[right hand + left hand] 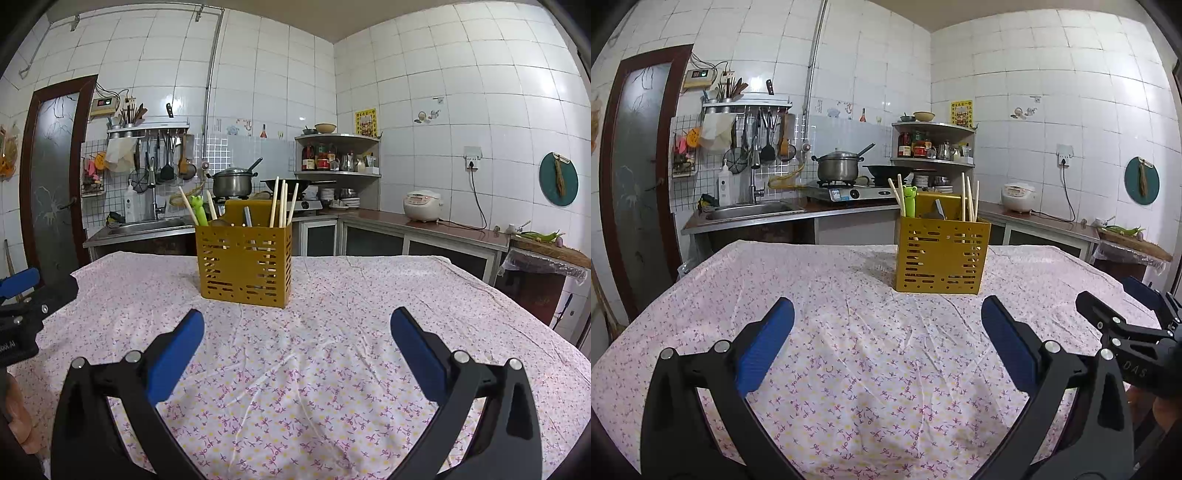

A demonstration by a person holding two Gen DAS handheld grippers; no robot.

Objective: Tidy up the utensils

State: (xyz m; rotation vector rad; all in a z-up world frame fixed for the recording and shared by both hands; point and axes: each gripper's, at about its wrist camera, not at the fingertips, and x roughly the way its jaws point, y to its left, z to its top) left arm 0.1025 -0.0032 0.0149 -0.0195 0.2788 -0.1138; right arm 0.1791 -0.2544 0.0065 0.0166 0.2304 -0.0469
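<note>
Yellow perforated metal, the utensil holder (245,264) stands upright on the floral tablecloth (332,369) toward the table's far side, already carrying all the utensils in view, so the sorting looks finished or nearly so. I count about six pale chopsticks (282,203), one green frog-topped utensil (199,214) and one grey handle (247,217), though overlapping sticks make that count unsure. The left gripper (886,332) and right gripper (297,339) hover near the holder, both spread wide and holding nothing.

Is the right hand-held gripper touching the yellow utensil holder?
Apart. The right wrist view shows bare tablecloth between the open right hand-held gripper and the yellow utensil holder.
</note>
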